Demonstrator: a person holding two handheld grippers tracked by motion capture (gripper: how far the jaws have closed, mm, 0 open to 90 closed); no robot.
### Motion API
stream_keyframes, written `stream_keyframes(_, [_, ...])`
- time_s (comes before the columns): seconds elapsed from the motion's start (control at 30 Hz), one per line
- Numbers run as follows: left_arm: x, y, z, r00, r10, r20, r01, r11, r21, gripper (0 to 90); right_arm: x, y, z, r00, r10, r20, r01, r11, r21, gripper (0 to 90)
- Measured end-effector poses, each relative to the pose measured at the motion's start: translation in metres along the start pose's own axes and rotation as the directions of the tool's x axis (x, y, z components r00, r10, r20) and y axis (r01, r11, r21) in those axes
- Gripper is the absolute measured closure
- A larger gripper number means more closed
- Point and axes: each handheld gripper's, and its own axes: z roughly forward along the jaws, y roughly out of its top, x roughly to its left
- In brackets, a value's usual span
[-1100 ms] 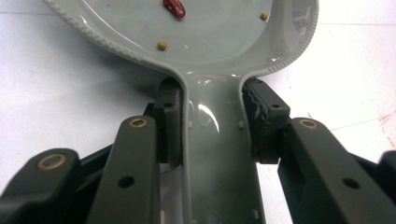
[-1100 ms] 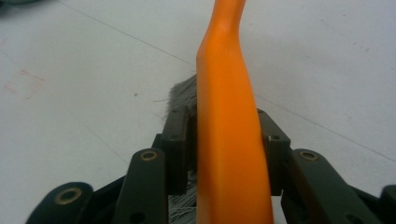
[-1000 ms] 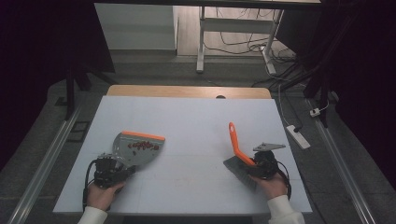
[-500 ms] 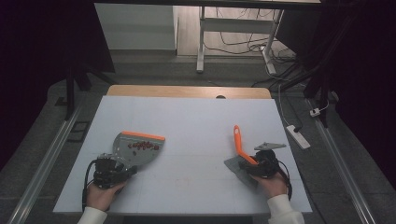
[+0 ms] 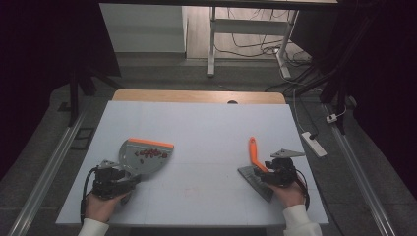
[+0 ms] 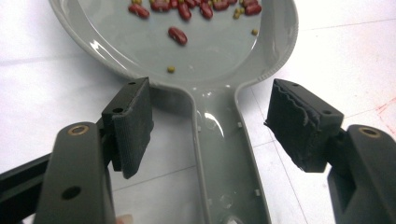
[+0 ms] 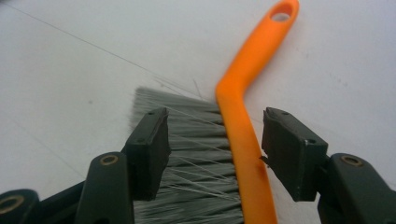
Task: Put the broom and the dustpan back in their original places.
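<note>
Fingers of both grippers have just been opening, pads clear: left gripper (image 6: 205,140) astride the dustpan (image 5: 143,158) handle, right gripper (image 7: 212,154) astride the brush (image 7: 243,140). Beans (image 6: 187,9) sit collected in the dustpan; emptying remains.

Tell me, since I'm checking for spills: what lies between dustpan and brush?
In the high view, only bare table lies between dustpan and brush.

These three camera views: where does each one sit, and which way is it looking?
High view: above the table, looking forward and down; forearms, both hands.
Left gripper view: on the left gripper, along its open jaws at the dustpan with beans.
Right gripper view: on the right gripper, jaws open around the brush.
Shared: dustpan, brush, table.
</note>
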Motion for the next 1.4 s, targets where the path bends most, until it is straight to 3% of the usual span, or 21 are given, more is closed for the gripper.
stream_keyframes(0.17, [-0.001, 0.000, -0.006, 0.9990, 0.044, -0.005, -0.044, 0.9987, -0.027, 32.9, 0.005, 0.001, -0.006, 0.9988, -0.044, -0.022, 0.042, 0.997, -0.060, 42.5])
stream_keyframes(0.2, [-0.003, 0.001, -0.008, 0.9975, 0.070, 0.007, -0.070, 0.9970, -0.035, 33.3, 0.006, 0.001, -0.007, 0.9979, -0.056, -0.032, 0.054, 0.996, -0.067, 42.7])
stream_keyframes(0.3, [-0.007, 0.002, -0.008, 0.9949, 0.092, 0.042, -0.090, 0.9949, -0.046, 34.0, 0.010, 0.001, -0.007, 0.9936, -0.089, -0.069, 0.084, 0.994, -0.075, 43.1])
stream_keyframes(0.33, [-0.012, 0.003, -0.007, 0.9898, 0.125, 0.068, -0.121, 0.9908, -0.060, 34.0, 0.012, 0.001, -0.007, 0.9918, -0.100, -0.079, 0.095, 0.993, -0.075, 43.1])
stream_keyframes(0.43, [-0.018, 0.005, -0.005, 0.9782, 0.172, 0.116, -0.164, 0.9837, -0.073, 34.3, 0.015, 0.000, -0.007, 0.9859, -0.130, -0.106, 0.122, 0.989, -0.080, 43.3])
stream_keyframes(0.53, [-0.020, 0.006, -0.004, 0.9701, 0.203, 0.134, -0.193, 0.9779, -0.081, 34.9, 0.018, -0.001, -0.008, 0.9794, -0.157, -0.127, 0.145, 0.985, -0.093, 43.3])
stream_keyframes(0.57, [-0.022, 0.006, -0.002, 0.9610, 0.230, 0.154, -0.219, 0.9721, -0.086, 35.3, 0.019, -0.001, -0.008, 0.9767, -0.168, -0.134, 0.156, 0.983, -0.097, 43.3])
stream_keyframes(0.6, [-0.022, 0.006, -0.002, 0.9610, 0.230, 0.154, -0.219, 0.9721, -0.086, 35.6, 0.020, -0.002, -0.008, 0.9748, -0.174, -0.140, 0.161, 0.982, -0.098, 43.3])
stream_keyframes(0.7, [-0.025, 0.006, 0.000, 0.9509, 0.253, 0.178, -0.242, 0.9667, -0.084, 35.7, 0.022, -0.003, -0.008, 0.9711, -0.187, -0.148, 0.174, 0.980, -0.098, 43.3])
stream_keyframes(0.73, [-0.027, 0.007, 0.002, 0.9450, 0.262, 0.196, -0.252, 0.9648, -0.076, 35.8, 0.024, -0.004, -0.009, 0.9673, -0.203, -0.153, 0.189, 0.977, -0.101, 43.3])
stream_keyframes(0.77, [-0.027, 0.007, 0.002, 0.9450, 0.262, 0.196, -0.252, 0.9648, -0.076, 35.8, 0.025, -0.005, -0.009, 0.9661, -0.206, -0.155, 0.192, 0.976, -0.104, 43.3])
stream_keyframes(0.8, [-0.029, 0.007, 0.004, 0.9402, 0.269, 0.209, -0.260, 0.9630, -0.072, 35.8, 0.025, -0.005, -0.010, 0.9648, -0.212, -0.156, 0.197, 0.975, -0.105, 43.3])
stream_keyframes(0.83, [-0.029, 0.007, 0.004, 0.9402, 0.269, 0.209, -0.260, 0.9630, -0.072, 35.8, 0.025, -0.005, -0.010, 0.9648, -0.212, -0.156, 0.197, 0.975, -0.105, 43.3])
stream_keyframes(0.87, [-0.031, 0.006, 0.006, 0.9349, 0.276, 0.223, -0.267, 0.9612, -0.070, 35.8, 0.026, -0.007, -0.011, 0.9623, -0.221, -0.159, 0.205, 0.972, -0.111, 43.3])
stream_keyframes(0.9, [-0.031, 0.006, 0.006, 0.9349, 0.276, 0.223, -0.267, 0.9612, -0.070, 35.8, 0.026, -0.008, -0.012, 0.9601, -0.230, -0.159, 0.214, 0.970, -0.114, 43.4])
stream_keyframes(0.93, [-0.032, 0.006, 0.007, 0.9301, 0.284, 0.233, -0.276, 0.9589, -0.067, 35.8, 0.026, -0.009, -0.012, 0.9595, -0.232, -0.160, 0.215, 0.970, -0.117, 43.3])
stream_keyframes(1.0, [-0.033, 0.006, 0.007, 0.9282, 0.287, 0.237, -0.279, 0.9579, -0.067, 35.8, 0.026, -0.009, -0.013, 0.9582, -0.237, -0.160, 0.220, 0.968, -0.119, 43.3])
stream_keyframes(1.03, [-0.033, 0.006, 0.008, 0.9242, 0.293, 0.245, -0.286, 0.9562, -0.064, 35.8, 0.026, -0.010, -0.013, 0.9581, -0.239, -0.159, 0.221, 0.968, -0.124, 43.3])
stream_keyframes(1.4, [-0.032, 0.006, 0.009, 0.9236, 0.286, 0.256, -0.279, 0.9583, -0.063, 36.2, 0.028, -0.010, -0.013, 0.9553, -0.252, -0.155, 0.232, 0.964, -0.131, 43.3])
